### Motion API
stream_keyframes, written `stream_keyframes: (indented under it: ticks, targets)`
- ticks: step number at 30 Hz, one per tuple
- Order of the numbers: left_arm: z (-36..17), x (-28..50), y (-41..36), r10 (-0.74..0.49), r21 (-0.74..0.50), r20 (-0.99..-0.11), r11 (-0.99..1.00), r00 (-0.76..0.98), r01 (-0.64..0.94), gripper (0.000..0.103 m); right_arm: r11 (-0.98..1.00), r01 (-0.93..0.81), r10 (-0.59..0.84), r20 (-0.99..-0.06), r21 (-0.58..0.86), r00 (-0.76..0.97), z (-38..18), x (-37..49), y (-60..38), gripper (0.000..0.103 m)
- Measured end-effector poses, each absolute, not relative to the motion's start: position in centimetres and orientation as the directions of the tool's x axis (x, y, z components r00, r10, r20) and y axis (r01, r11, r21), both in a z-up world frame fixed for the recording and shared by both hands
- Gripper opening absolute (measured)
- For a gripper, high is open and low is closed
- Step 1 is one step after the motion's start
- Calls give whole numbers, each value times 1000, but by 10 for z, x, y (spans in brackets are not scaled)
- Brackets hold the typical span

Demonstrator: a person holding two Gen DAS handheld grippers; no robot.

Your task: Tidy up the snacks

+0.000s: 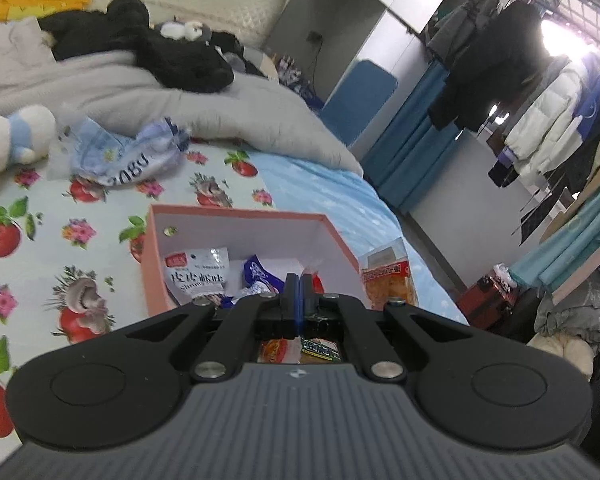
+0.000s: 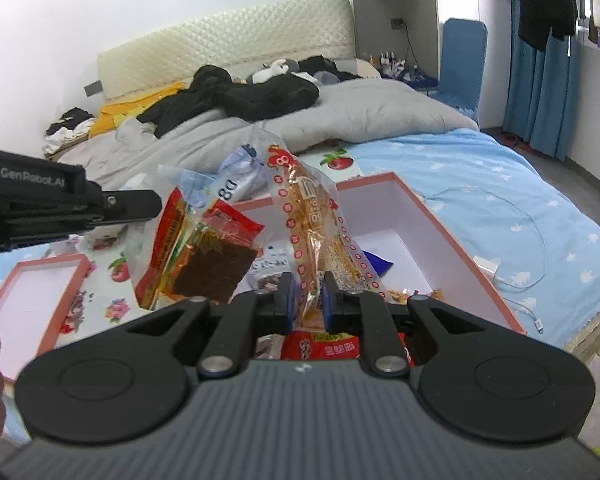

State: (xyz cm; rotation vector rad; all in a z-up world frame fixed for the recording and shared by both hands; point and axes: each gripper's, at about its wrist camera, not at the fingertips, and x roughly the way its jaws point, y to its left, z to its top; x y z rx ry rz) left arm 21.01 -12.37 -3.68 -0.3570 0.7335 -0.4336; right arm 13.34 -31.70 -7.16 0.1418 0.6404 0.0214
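1. I hold two grippers over a bed (image 2: 480,168) with a fruit-print sheet.
2. My right gripper (image 2: 307,296) sits in the lower middle of its frame. Its jaws are pinched on a clear snack bag (image 2: 310,216) with red print. The bag stands up between them.
3. My left gripper (image 1: 299,294) sits in the lower middle of its own frame. Its jaws are pressed shut. From the right camera, a red bag (image 2: 198,248) hangs at its tip in the left middle, so I think it grips that bag.
4. The pink box (image 2: 432,216) lies open on the bed, just behind both bags. More snacks (image 1: 198,274) lie inside it. The lid (image 2: 40,304) rests at the lower left.
5. I think I am carrying snacks to the box.
6. Next I should bring each bag over the box, lower it, and let go.
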Motion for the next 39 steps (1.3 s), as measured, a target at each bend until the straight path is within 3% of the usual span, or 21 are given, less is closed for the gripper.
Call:
stream_keyframes:
  ticks: [22, 28, 31, 32, 34, 36, 39]
  targets:
    - [-153, 342, -181, -410, -376, -760, 910, 505, 173, 0, 981, 30, 128, -748, 194, 651, -156, 255, -371, 20]
    - [-156, 343, -179, -394, -357, -770, 918, 502, 173, 0, 978, 33, 139, -768, 204, 626, -166, 256, -371, 23]
    - [-151, 341, -177, -383, -341, -770, 923, 510, 178, 1, 977, 42, 135, -765, 207, 630, -164, 256, -370, 31]
    - [-148, 340, -177, -372, -330, -772, 928, 515, 175, 4, 977, 43, 137, -764, 211, 630, -162, 255, -369, 32]
    - [-142, 337, -173, -362, -326, -773, 931, 521, 164, 19, 974, 42, 145, -760, 221, 633, -158, 255, -368, 38]
    - [-133, 330, -168, -362, -333, -760, 930, 540, 155, 43, 977, 40, 135, -754, 210, 643, -152, 251, -366, 48]
    - [-115, 314, -161, -351, -316, -735, 934, 579, 165, 43, 977, 35, 136, -735, 211, 664, -140, 240, -364, 48]
